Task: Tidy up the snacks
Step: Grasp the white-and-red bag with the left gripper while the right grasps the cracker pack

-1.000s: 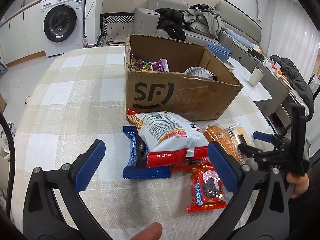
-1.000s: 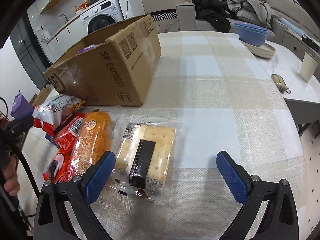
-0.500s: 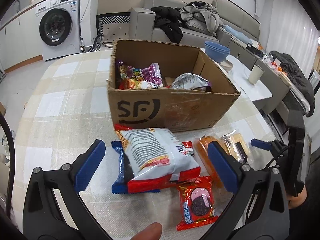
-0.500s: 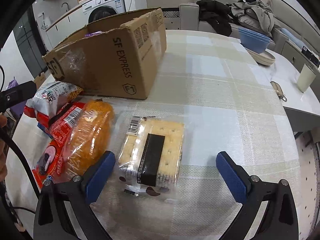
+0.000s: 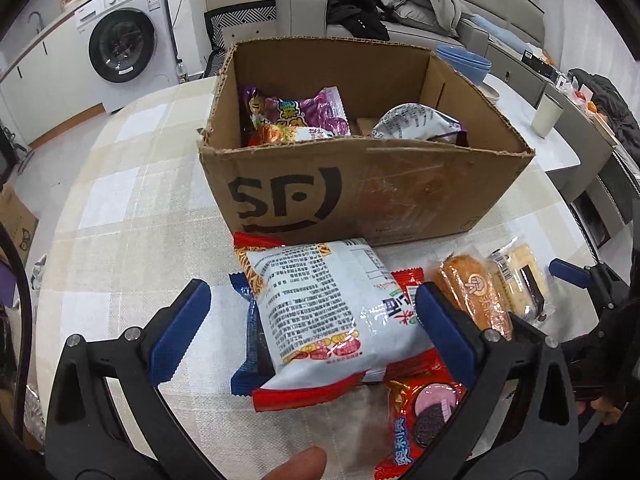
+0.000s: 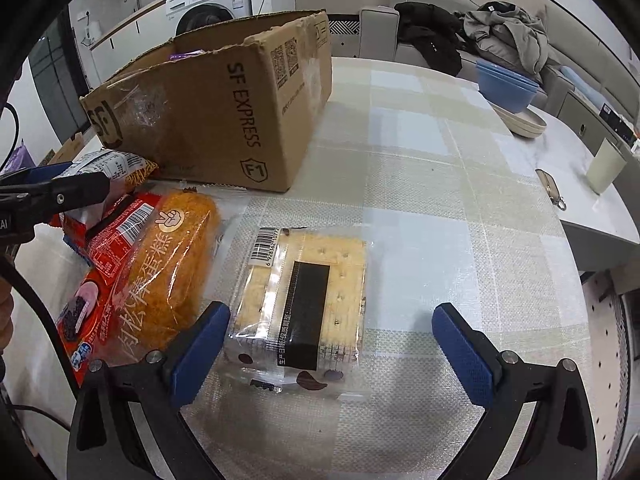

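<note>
1. The left gripper [image 5: 310, 326] is hovering with its 2 blue-padded fingers [image 5: 180, 330] spread wide on either side of the white-and-red crinkly snack bag [image 5: 324, 312], gripping nothing.
2. That bag is lying on a blue packet [image 5: 250, 344] and red wrappers, just in front of the open brown cardboard box [image 5: 360, 196] on the checked tablecloth [image 5: 132, 208].
3. The right gripper [image 6: 330, 346] is gaping equally wide around the clear-wrapped square cracker pack [image 6: 308, 300], empty, with the orange cake roll [image 6: 168, 272] lying beside it.
</note>
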Available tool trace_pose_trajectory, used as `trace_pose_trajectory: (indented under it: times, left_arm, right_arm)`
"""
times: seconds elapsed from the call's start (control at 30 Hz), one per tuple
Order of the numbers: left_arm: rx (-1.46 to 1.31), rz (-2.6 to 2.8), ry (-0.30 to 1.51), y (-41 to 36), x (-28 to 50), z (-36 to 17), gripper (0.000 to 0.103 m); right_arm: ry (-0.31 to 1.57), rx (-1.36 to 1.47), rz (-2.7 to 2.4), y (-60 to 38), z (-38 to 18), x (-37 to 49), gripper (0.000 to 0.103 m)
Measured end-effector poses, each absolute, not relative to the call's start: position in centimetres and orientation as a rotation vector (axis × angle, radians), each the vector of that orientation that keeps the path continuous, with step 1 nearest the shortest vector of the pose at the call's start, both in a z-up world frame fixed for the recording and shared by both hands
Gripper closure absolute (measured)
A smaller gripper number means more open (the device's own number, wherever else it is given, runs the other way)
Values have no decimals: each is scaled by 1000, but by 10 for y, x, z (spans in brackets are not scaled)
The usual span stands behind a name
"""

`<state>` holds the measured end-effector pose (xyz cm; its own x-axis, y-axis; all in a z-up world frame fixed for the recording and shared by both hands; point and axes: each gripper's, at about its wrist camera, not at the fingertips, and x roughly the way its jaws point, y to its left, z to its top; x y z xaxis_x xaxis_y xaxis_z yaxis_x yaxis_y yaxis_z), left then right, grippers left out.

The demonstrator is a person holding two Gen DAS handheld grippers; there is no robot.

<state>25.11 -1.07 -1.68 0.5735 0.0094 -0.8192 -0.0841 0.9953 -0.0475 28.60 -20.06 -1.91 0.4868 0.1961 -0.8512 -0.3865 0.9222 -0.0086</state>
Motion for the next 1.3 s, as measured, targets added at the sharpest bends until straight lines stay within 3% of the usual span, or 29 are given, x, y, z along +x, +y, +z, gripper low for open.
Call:
trace_pose_trajectory:
  times: [0.2, 0.33, 0.67, 0.77, 1.0, 1.3]
  left_arm:
    - [-89, 41, 972, -9, 255, -21, 5]
    - [-98, 7, 987, -10, 257, -25, 25]
    - [-117, -27, 929, -11, 243, -24, 48]
    - [-125, -34, 917, -10, 238, -22, 49]
    - [-165, -47, 891, -2, 225, -17, 50]
    - [-184, -38, 858, 4, 213, -13, 50]
  right_arm:
    - [1002, -210, 361, -200, -18, 285, 0]
    - [1002, -210, 361, -199, -17, 284, 1]
    - [1005, -207, 363, -200, -17, 286, 1]
    - [1004, -207, 369, -202, -18, 286, 1]
    - [967, -197, 371, -207, -11, 284, 41]
    - [948, -204, 401, -210, -10, 282, 44]
